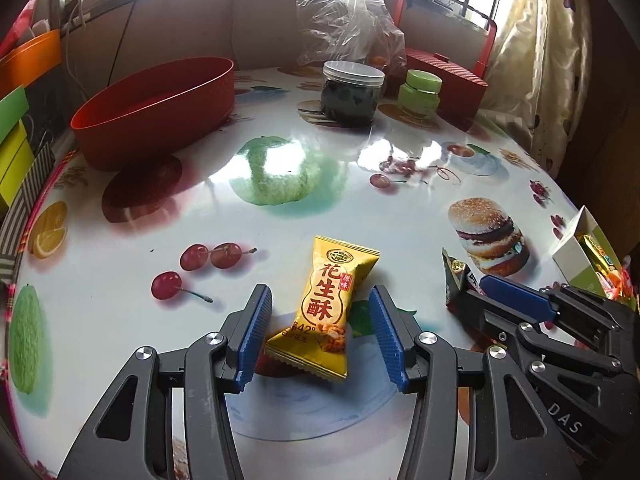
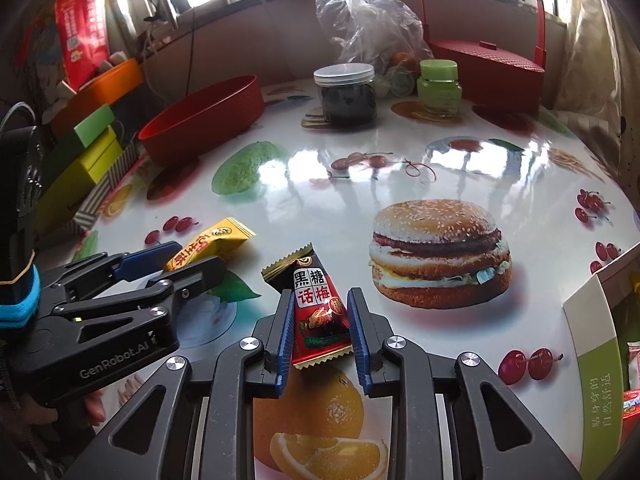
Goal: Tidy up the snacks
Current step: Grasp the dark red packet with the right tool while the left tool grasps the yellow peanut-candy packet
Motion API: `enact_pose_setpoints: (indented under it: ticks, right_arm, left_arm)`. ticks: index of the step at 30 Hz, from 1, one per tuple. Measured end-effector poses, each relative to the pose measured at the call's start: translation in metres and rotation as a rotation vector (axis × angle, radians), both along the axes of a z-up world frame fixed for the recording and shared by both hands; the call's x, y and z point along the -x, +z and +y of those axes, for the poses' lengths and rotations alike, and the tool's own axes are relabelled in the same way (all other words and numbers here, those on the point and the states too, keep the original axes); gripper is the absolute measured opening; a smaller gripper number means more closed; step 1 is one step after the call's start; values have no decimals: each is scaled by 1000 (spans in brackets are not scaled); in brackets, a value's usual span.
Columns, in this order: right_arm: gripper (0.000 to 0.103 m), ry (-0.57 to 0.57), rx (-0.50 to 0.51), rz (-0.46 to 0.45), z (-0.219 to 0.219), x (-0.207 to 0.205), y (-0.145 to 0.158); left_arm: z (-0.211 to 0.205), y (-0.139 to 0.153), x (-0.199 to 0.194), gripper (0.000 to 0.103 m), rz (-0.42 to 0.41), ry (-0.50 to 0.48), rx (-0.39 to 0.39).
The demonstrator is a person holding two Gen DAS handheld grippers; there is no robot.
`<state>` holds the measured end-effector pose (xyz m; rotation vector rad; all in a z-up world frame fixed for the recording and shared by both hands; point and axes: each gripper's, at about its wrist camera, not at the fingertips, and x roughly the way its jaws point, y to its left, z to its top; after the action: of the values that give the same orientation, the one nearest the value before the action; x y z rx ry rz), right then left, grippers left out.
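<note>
Only the left wrist view shows the left gripper head-on: its blue pads stand apart on either side of a yellow snack packet, with a gap visible at each side, so the jaws are open around it and not pressing. The packet lies on the glossy printed table, its top pointing away from the tool; large red characters read 花生酥, with "42" near the bottom. To the right of this tool the other gripper comes in sideways, a dark wrapper at its tip.

The right wrist view shows what that wrapper is: the right gripper has its pads closed against a red-and-black candy packet, labelled 黑糖话梅, which juts forward past the fingertips. Left of this tool the left gripper's body reads "GenRobot.AI", and the yellow packet lies at its fingers. In the left wrist view, the right gripper's body shows "DAS".

Far ahead and to the left of both tools sits a red oval tub. At the right tool's right edge stands an open white-and-green box with green Chinese print, too small to read; wrapped snacks show inside.
</note>
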<state>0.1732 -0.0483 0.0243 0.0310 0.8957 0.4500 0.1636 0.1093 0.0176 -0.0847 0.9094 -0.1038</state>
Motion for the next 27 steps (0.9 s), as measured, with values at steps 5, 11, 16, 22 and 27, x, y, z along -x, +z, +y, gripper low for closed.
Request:
enact_pose_setpoints:
  ticks: [5,11,16,22,27]
  right_arm:
    - [25,-2,-9,3,-1,0,0]
    - [25,-3,-11,3,-2,0,0]
    - [25,-4,-9,2,-3,1,0]
    - [23,-8,-7,-6,-5,4,1]
    - [20,-6,-3,-15,-4,6,4]
  left_arm:
    - [-2,0,-1,51,-6,-1,-5]
    - [-3,0,3,35,-8,18,-20]
    - [-3,0,6,29,-13,18,-12]
    - [-3,4,10,26,-27,23,-7]
    - [-1,3,14,26,-28,27,4]
